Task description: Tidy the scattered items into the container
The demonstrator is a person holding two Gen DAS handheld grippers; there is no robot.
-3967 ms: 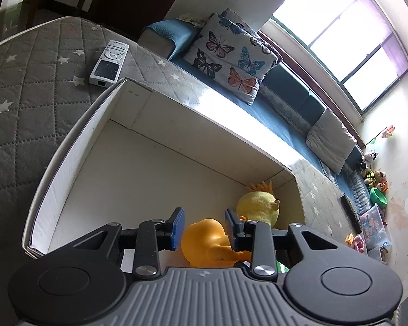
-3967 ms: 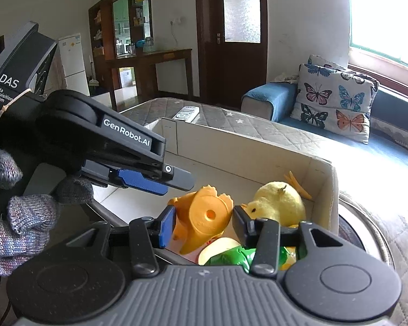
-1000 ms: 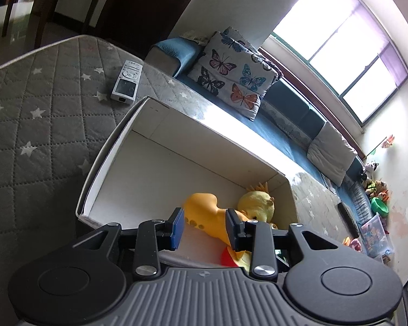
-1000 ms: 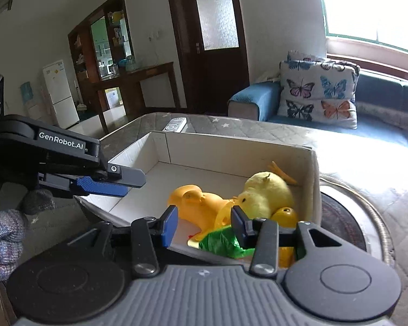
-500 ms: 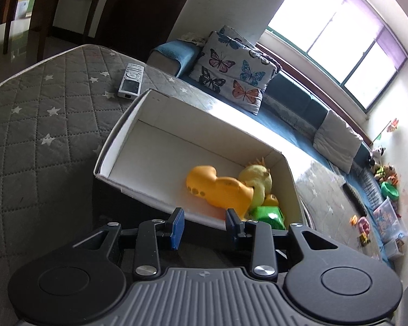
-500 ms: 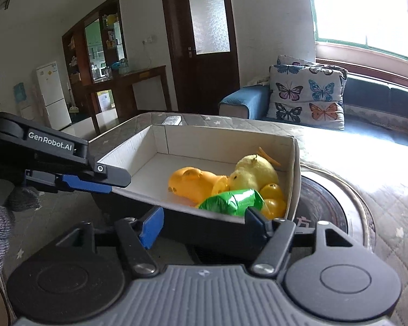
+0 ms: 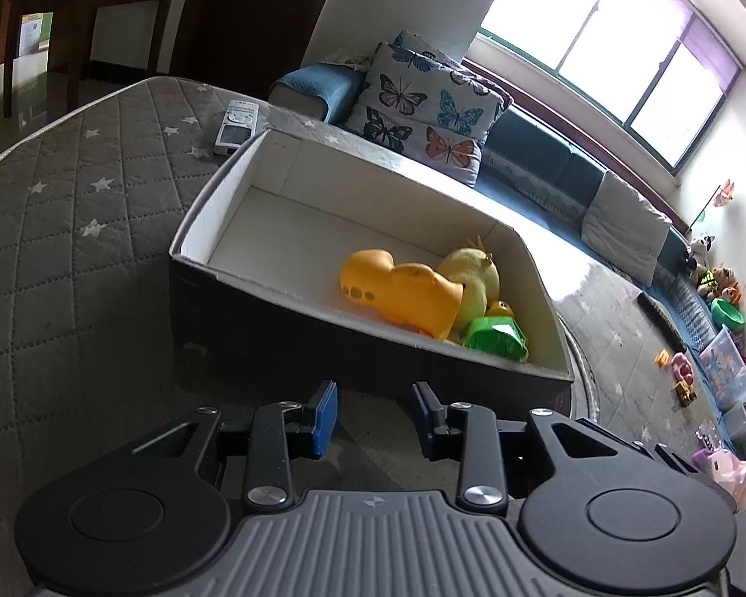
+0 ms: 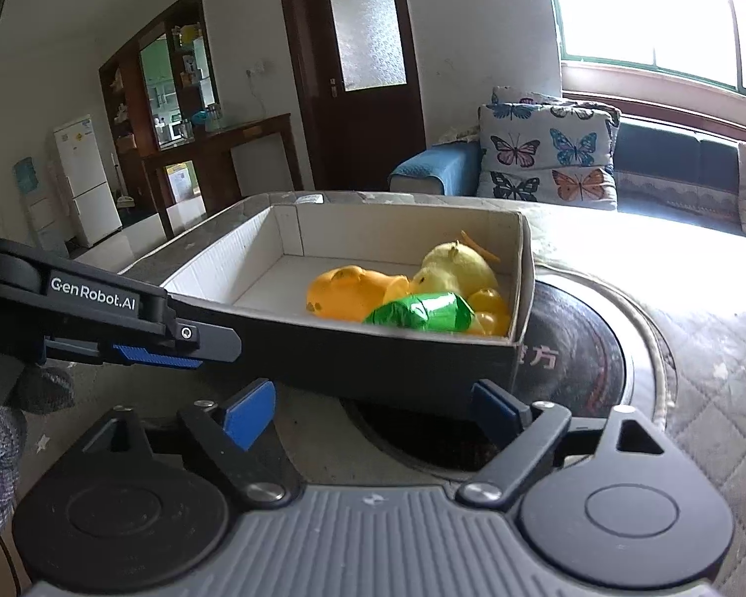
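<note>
Toys sit piled at lower right of the box point(image 7: 273, 278): soft plush chick point(image 7: 472, 276), light hollow orange toy point(image 7: 398, 293), best pinched mid-body. Left gripper point(image 7: 375, 415) part-open, right gripper point(image 8: 373, 410) wide; both empty.

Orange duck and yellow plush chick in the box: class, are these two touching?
Touching. The left wrist view shows the orange duck pressed against the yellow plush chick with no gap; the right wrist view agrees.

A grey star-quilted table point(image 7: 74, 229) carries the cardboard box point(image 7: 293, 328) and a remote point(image 7: 236, 127).
</note>
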